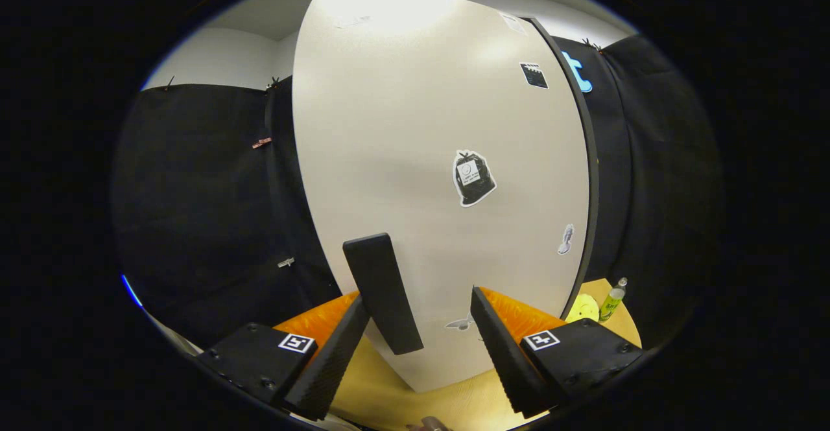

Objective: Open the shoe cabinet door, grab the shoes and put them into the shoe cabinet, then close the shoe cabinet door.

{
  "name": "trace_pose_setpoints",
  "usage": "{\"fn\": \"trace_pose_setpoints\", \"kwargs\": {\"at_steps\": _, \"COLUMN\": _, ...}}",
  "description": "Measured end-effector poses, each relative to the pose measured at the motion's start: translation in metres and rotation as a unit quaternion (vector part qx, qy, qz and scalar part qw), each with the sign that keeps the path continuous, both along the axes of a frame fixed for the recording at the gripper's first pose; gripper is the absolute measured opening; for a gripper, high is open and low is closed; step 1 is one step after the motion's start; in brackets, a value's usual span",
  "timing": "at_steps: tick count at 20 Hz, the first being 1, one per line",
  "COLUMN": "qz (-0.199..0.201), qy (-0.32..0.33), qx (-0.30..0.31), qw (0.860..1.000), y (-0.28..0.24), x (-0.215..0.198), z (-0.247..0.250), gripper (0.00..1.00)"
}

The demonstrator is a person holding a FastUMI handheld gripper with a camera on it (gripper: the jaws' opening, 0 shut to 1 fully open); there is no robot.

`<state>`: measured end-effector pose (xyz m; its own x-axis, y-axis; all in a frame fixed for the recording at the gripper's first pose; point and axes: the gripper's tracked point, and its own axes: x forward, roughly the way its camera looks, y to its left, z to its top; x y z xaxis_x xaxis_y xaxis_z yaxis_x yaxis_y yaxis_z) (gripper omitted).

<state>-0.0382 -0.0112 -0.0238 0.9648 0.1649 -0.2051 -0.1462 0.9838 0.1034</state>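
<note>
Gripper view: shoe cabinet door (415,159), pale panel w/ stickers, stands close ahead; whether it sits flush or ajar can't be told. Dark bar handle (382,291) juts from its lower part, just ahead of the gripper (418,327) & nearer the left finger. Approach looks lined up on the handle, prob. because it's the only purchase for swinging the door, either way. Jaws wide apart, holding nothing; left fingertip near/perhaps brushing the handle, contact unclear. Small bottle (611,301) stands on yellow floor (454,402) beside the door. Shoes: location can't be told.
</note>
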Motion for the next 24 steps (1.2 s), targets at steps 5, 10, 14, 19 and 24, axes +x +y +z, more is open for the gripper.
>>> {"fn": "trace_pose_setpoints", "kwargs": {"at_steps": 5, "qz": -0.005, "qy": -0.013, "qx": -0.015, "qw": 1.0, "y": 0.004, "x": -0.004, "z": 0.008, "gripper": 1.0}}
{"fn": "trace_pose_setpoints", "kwargs": {"at_steps": 10, "qz": -0.012, "qy": -0.024, "qx": -0.03, "qw": 0.999, "y": -0.002, "x": -0.017, "z": 0.014, "gripper": 1.0}}
{"fn": "trace_pose_setpoints", "kwargs": {"at_steps": 14, "qz": -0.013, "qy": -0.031, "qx": -0.034, "qw": 0.999, "y": -0.003, "x": -0.022, "z": 0.018, "gripper": 1.0}}
{"fn": "trace_pose_setpoints", "kwargs": {"at_steps": 19, "qz": -0.01, "qy": -0.041, "qx": -0.039, "qw": 0.998, "y": -0.008, "x": -0.033, "z": 0.021, "gripper": 1.0}}
{"fn": "trace_pose_setpoints", "kwargs": {"at_steps": 24, "qz": -0.015, "qy": -0.052, "qx": -0.046, "qw": 0.997, "y": -0.011, "x": -0.041, "z": 0.025, "gripper": 1.0}}
